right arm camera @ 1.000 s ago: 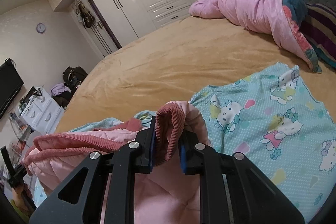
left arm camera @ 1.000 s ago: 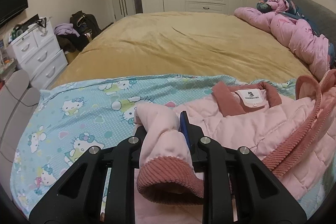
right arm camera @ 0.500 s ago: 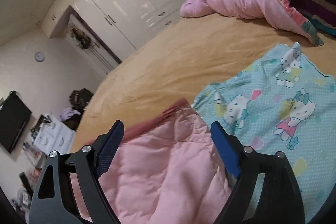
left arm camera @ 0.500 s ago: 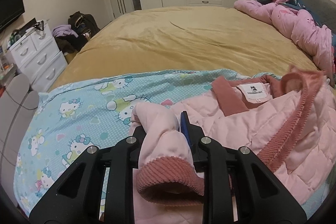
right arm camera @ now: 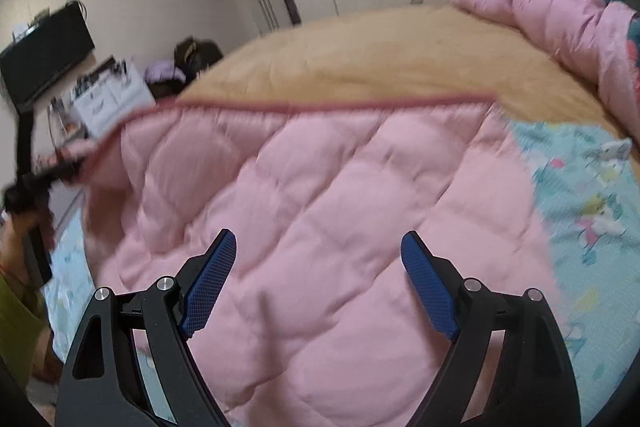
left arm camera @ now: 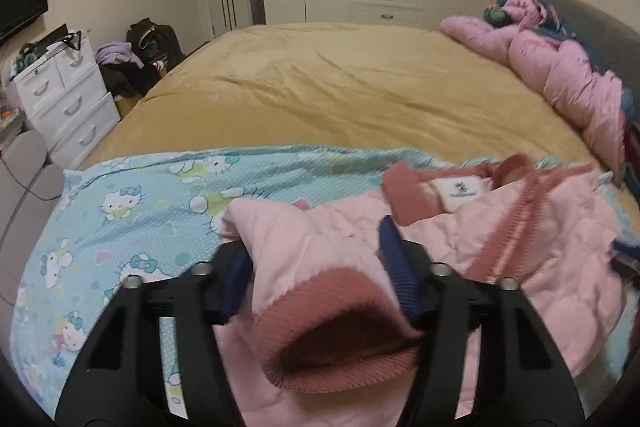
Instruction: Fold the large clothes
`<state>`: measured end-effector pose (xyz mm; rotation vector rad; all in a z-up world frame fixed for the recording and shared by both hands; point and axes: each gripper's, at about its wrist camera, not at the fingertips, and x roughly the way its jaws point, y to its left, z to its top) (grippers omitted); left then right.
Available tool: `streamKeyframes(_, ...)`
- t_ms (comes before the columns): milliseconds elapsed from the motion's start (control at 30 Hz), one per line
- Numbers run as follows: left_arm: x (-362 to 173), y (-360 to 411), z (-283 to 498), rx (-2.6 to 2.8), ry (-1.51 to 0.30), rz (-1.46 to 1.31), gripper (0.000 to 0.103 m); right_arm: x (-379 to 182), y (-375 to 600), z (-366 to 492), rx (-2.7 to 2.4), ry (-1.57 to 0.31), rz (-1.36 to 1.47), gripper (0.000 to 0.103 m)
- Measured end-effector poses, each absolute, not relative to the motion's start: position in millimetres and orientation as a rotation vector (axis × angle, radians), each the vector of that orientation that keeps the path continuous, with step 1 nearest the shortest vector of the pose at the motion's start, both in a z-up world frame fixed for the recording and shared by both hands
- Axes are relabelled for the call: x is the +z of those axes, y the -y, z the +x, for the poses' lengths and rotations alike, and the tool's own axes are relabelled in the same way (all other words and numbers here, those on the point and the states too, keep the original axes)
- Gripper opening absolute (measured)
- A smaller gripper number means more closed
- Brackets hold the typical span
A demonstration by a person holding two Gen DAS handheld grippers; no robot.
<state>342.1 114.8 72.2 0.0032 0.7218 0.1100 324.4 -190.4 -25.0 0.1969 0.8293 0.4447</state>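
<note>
The pink jacket (left arm camera: 460, 239) lay near the bed's (left arm camera: 340, 87) foot edge on the cartoon sheet (left arm camera: 132, 203). The right gripper (right arm camera: 318, 279) had dropped the hem and gaped empty. The left gripper (left arm camera: 316, 267) was just loosening, its jaws slack around the sleeve cuff (left arm camera: 332, 331); this fold looked laid.
</note>
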Motion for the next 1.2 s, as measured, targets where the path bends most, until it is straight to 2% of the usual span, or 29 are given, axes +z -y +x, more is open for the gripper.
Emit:
streamKeyframes(67, 76, -110, 340, 0.106, -0.712, 0.011, 0.060, -38, 188, 327, 0.428, -0.864, 0.224, 0.084)
streamKeyframes(100, 79, -108, 337, 0.094, -0.701, 0.008, 0.070, -41, 188, 327, 0.423, -0.862, 0.230, 0.084)
streamKeyframes(167, 86, -105, 328, 0.064, -0.658, -0.002, 0.082, -43, 188, 327, 0.424, -0.850, 0.231, 0.084)
streamKeyframes(233, 93, -103, 322, 0.067, -0.625, 0.011, 0.085, -47, 189, 327, 0.423, -0.847, 0.244, 0.084)
streamKeyframes(267, 96, -101, 318, 0.085, -0.602, 0.030, 0.094, -47, 190, 328, 0.422, -0.848, 0.248, 0.084)
streamKeyframes(500, 107, -93, 306, 0.123, -0.532, 0.124, 0.094, -34, 200, 326, 0.424, -0.818, 0.271, 0.083)
streamKeyframes(767, 48, -114, 317, 0.156, -0.701, 0.149, 0.094, -11, 251, 335, 0.271, -0.730, 0.240, 0.083)
streamKeyframes(1000, 10, -150, 338, 0.167, -0.829, 0.075, 0.094, -26, 278, 385, 0.180, -0.840, 0.209, 0.083)
streamKeyframes(1200, -4, -151, 352, 0.146, -0.879, 0.079, 0.094, -45, 285, 412, 0.153, -0.899, 0.204, 0.083)
